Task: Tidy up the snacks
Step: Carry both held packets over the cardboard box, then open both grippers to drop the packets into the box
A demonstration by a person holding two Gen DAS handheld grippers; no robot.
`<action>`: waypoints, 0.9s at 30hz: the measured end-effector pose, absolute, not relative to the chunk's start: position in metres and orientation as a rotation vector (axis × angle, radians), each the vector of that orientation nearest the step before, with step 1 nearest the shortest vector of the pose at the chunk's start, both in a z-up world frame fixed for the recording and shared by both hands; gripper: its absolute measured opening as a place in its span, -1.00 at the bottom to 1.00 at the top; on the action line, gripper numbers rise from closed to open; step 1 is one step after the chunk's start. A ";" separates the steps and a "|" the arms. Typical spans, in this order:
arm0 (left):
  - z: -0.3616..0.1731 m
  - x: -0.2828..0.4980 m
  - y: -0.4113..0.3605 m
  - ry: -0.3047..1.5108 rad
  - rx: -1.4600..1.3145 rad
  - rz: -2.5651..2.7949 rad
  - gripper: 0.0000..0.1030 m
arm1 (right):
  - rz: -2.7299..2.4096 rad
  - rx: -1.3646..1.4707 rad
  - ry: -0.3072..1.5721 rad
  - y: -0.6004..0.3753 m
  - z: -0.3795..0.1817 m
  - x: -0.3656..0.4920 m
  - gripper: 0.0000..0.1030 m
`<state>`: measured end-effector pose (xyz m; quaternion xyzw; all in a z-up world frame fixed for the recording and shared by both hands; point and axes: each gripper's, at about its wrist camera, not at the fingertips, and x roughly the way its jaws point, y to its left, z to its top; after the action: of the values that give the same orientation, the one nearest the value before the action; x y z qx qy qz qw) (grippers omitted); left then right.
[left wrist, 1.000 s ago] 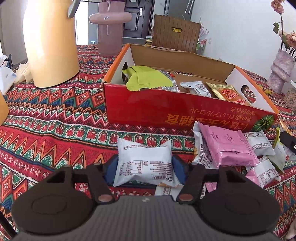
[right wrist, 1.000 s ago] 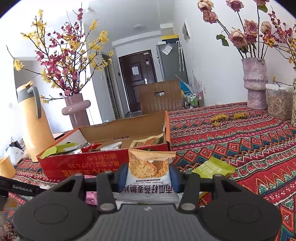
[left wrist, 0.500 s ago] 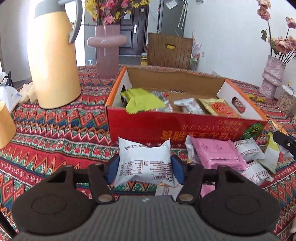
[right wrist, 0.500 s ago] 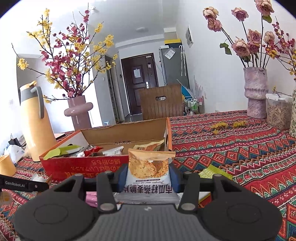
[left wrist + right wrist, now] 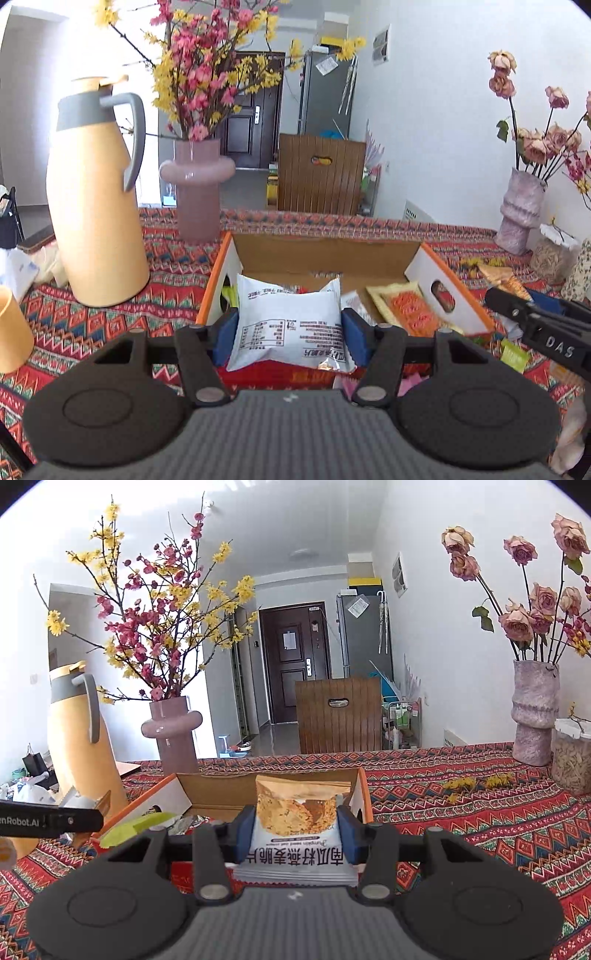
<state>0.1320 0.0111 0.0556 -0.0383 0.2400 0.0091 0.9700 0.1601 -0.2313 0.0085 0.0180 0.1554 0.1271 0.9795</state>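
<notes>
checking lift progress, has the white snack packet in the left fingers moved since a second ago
Yes. The white snack packet has risen: before, it showed against the tablecloth below the red cardboard box's front wall; now it shows above that wall, over the open box.

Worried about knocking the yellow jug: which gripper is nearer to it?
Left. The left gripper is at the box's end beside the jug; the right gripper is at the far end.
</notes>
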 end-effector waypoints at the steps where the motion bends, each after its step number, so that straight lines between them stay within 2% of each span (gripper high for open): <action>1: 0.058 0.135 0.011 0.479 -0.078 0.018 0.17 | 0.257 0.034 0.316 -0.229 0.010 0.164 -0.11; 11: 0.062 0.183 0.005 0.456 -0.063 0.054 0.18 | 0.251 0.006 0.355 -0.203 0.012 0.221 -0.11; 23: 0.020 0.227 0.022 0.469 -0.061 0.107 0.18 | 0.242 0.024 0.405 -0.192 -0.025 0.253 -0.11; 25: 0.018 0.227 0.024 0.469 -0.062 0.103 0.21 | 0.242 0.020 0.412 -0.191 -0.027 0.253 -0.09; 27: 0.018 0.226 0.028 0.466 -0.082 0.100 0.38 | 0.242 0.017 0.414 -0.191 -0.028 0.252 -0.09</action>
<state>0.2261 0.0277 0.0180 -0.0408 0.2309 0.0496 0.9708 0.2517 -0.1911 -0.0276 0.0086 0.2052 0.1197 0.9713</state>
